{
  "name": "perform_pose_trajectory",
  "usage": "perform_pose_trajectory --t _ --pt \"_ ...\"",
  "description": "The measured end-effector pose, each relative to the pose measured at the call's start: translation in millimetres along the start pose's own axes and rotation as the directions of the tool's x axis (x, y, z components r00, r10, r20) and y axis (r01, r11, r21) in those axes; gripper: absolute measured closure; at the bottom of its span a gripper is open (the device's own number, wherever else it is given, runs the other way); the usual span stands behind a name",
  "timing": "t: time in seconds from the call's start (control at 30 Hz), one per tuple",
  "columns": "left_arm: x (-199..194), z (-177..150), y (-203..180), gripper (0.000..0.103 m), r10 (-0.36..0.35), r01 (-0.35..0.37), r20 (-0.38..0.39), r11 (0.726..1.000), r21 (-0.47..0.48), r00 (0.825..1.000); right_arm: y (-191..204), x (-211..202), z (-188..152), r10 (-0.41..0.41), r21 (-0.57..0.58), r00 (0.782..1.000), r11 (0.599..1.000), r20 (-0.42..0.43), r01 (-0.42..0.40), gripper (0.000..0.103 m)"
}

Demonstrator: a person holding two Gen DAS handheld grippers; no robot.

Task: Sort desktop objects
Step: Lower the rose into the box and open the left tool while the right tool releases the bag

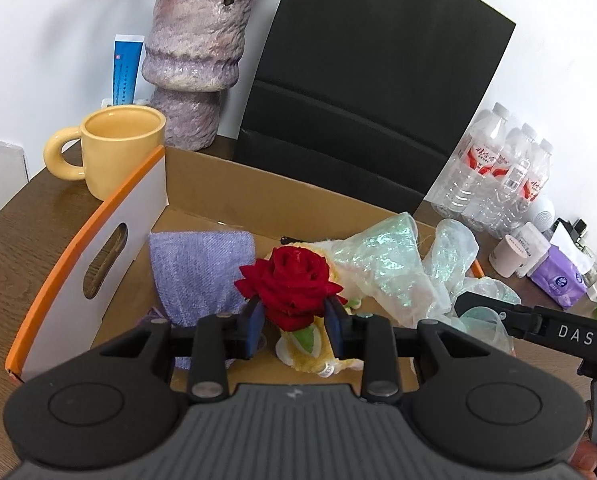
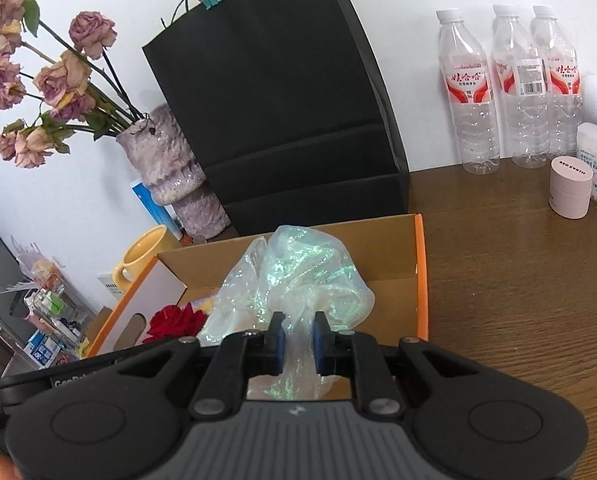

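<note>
Left claw [image 1: 294, 324]: pinching the red rose [image 1: 289, 280] over the box [image 1: 234, 192].
Right claw [image 2: 297, 336]: pinching shiny wrap [image 2: 290, 280] at the box's 3 o'clock.
Done: purple cloth [image 1: 200, 272] boxed.
Left: likely cup [image 1: 114, 148], counter [image 2: 518, 280] bottles [image 2: 510, 88].

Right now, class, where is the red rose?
The red rose sits between the left gripper fingers inside the orange-edged cardboard box, with the folded lilac cloth on its left and the iridescent film on its right.

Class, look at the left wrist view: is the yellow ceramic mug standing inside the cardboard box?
No, the yellow ceramic mug stands on the brown wooden table, outside the orange-edged cardboard box and behind its white handle wall.
</note>
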State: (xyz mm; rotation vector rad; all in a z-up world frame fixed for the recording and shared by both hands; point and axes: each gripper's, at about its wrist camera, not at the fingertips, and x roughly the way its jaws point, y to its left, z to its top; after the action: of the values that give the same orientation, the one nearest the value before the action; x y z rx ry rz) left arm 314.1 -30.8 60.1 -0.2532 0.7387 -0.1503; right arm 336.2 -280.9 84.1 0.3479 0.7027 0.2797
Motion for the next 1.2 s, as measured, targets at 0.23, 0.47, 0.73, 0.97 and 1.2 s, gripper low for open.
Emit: perform_pose_trajectory --t 0.23,0.47,0.73,0.97,1.2 --pt "2.5 -0.6 -1.0 0.069 0.012 -0.012 -0.006 1.000 0.004 1.000 -1.4 3.1 -0.6 -0.015 0.001 1.000 1.000 -0.007 0.015 0.086" --pt "-1.9 0.2 -1.8 0.036 0.063 -0.063 0.026 0.998 0.004 0.998 6.4 2.1 -1.3 -0.032 -0.041 0.999 0.999 -0.001 0.032 0.056" --pt "-7.2 4.9 3.1 0.000 0.114 -0.112 0.050 0.993 -0.037 0.992 22.4 -7.2 -0.6 -0.028 -0.112 0.999 0.993 0.028 0.030 0.018" --pt "-15.0 5.1 -1.9 0.000 0.121 -0.119 0.090 0.993 -0.027 0.989 21.6 -6.5 0.6 -0.032 -0.093 0.999 0.995 0.011 0.033 0.014" --pt "-17.2 4.4 -4.5 0.000 0.125 -0.123 0.111 0.992 -0.024 0.986 21.1 -6.7 0.4 -0.044 -0.092 0.999 0.995 0.011 0.045 0.013"
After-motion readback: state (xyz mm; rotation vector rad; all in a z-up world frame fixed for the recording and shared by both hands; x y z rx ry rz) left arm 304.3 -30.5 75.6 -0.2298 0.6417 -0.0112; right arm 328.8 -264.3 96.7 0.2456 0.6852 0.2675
